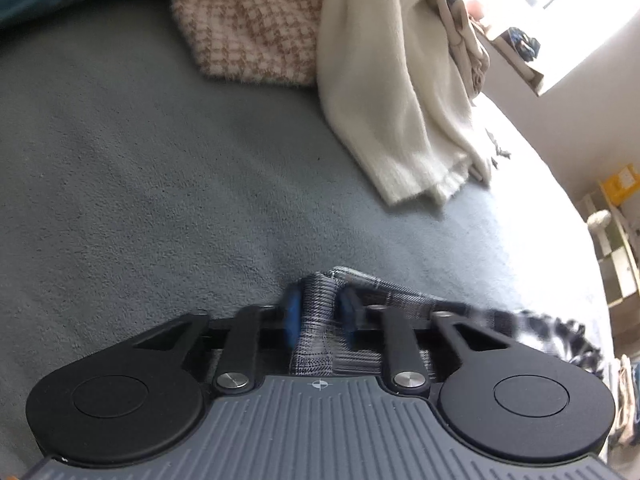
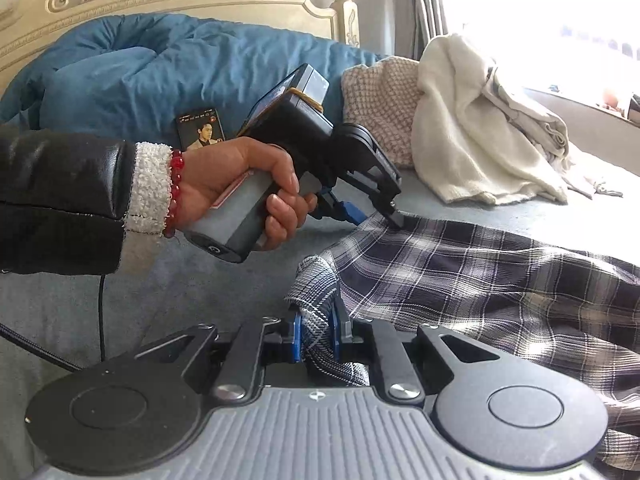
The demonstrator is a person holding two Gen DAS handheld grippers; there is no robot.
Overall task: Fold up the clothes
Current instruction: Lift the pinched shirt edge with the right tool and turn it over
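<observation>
Plaid shirt [image 2: 480, 280] edge is pinched by left gripper [image 1: 318, 312] & right gripper [image 2: 316, 336], lower centre; fold-over judged next, w/ even tension needed

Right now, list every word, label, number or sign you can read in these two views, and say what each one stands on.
No text here can be read.
Card on the bed, with a portrait: small print along its top edge, too small to read.
Yellow box on the shelf at the far right: a pale label, too blurred to read.
Tool bodies: only a crosshair mark, no letters.
Handheld tool casing: a round symbol, no words.
</observation>
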